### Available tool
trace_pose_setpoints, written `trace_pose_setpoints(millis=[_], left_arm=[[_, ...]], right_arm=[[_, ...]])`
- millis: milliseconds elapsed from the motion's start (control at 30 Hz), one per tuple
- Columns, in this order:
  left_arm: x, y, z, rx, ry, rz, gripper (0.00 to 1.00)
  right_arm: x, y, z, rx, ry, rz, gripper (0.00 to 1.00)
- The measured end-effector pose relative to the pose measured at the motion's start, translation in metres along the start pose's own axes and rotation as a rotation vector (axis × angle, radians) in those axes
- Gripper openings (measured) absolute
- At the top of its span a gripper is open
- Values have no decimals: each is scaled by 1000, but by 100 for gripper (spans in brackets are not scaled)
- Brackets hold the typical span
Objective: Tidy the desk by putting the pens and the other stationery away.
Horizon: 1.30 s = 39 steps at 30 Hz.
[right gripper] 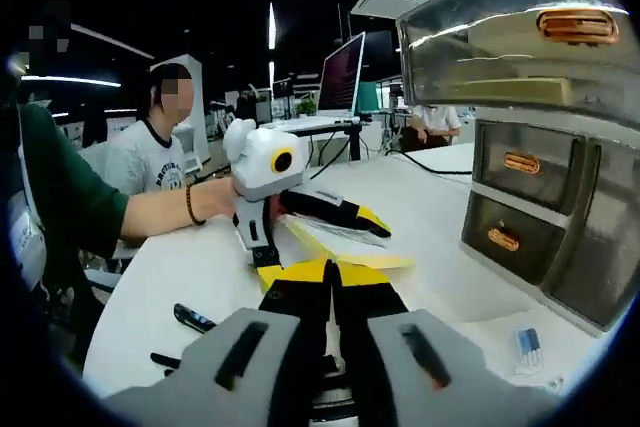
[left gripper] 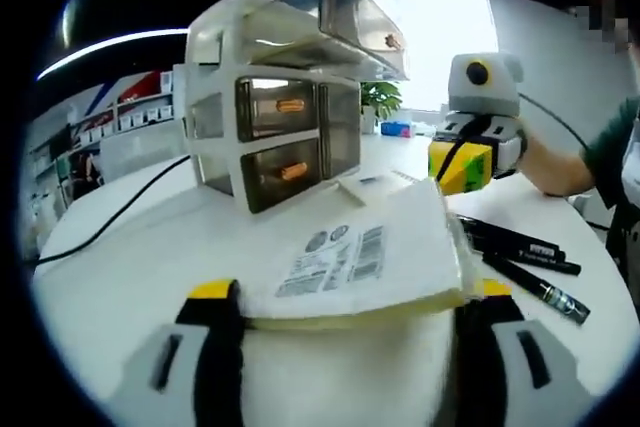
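- Hidden or unclear: in the left gripper view the notepad point(left gripper: 375, 257) covers the gap between the left gripper point(left gripper: 350, 307)'s two jaws, so we cannot see the fingertips' inner faces; the label print on the pad is too small for us to read.
- Left gripper: jaws spread wide to either side of the pad, pressed on its near edge; in the right gripper view we see this gripper point(right gripper: 375, 222) holding the yellow pad lifted above the white desk point(right gripper: 200, 267).
- Right gripper point(right gripper: 332, 282): its yellow-tipped jaws meet with no gap and nothing between them. From the left gripper view it point(left gripper: 462, 162) sits beyond the pad, held by a person's hand point(left gripper: 530, 162).
- Container: a translucent drawer unit point(left gripper: 275, 127) stands on the desk behind the pad, with orange handles; its top drawer point(right gripper: 520, 32) is pulled out, the lower ones closed. We cannot tell any drawer's contents.
- Loose stationery: black pens point(left gripper: 520, 252) lie on the desk just right of the pad; a small blue-and-white item point(right gripper: 528, 343) lies near the unit's base, too small to identify.
- Background: a seated person point(right gripper: 155, 152), monitor point(right gripper: 340, 72).
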<state>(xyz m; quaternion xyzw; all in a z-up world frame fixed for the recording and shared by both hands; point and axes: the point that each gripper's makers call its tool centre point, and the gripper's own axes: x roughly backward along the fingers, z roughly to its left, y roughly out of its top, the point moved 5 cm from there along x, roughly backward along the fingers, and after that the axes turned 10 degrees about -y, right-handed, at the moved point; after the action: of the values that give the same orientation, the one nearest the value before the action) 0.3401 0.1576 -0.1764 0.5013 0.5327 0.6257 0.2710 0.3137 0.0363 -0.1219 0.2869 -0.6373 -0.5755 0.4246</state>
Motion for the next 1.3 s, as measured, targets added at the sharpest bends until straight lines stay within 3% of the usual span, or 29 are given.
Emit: trace_pose_setpoints(millis=[167,267,300,467,700,967,1067,1167,1300], left_arm=[[2,1,4,-8,39,2,64],[2,10,6,-65,81,-23,39],[2,18,1,-68,72,-80,29],[-2,27,-12,-56,28,-104,31],[0,38,-19,-91,9,-153,21],[4,46,-26,-4,-59,-216,13],[3,45,-21,-6,-50,-235,10],[2,45,-17,81,-67,-273,9],[0,44,-18,34,-44,-278,9]], right_arm=[[-2,13,-8,16,-56,-68,4],[2,20,-10,17,-68,-102,4],[2,21,-9,18,-68,-102,4],[2,25,-5,31,-67,-135,4],[5,31,1,50,-72,-137,4],[10,38,1,66,-84,-184,5],[15,43,1,83,-89,-222,8],[19,44,1,112,-104,-239,9],[33,45,0,142,-134,-252,9]])
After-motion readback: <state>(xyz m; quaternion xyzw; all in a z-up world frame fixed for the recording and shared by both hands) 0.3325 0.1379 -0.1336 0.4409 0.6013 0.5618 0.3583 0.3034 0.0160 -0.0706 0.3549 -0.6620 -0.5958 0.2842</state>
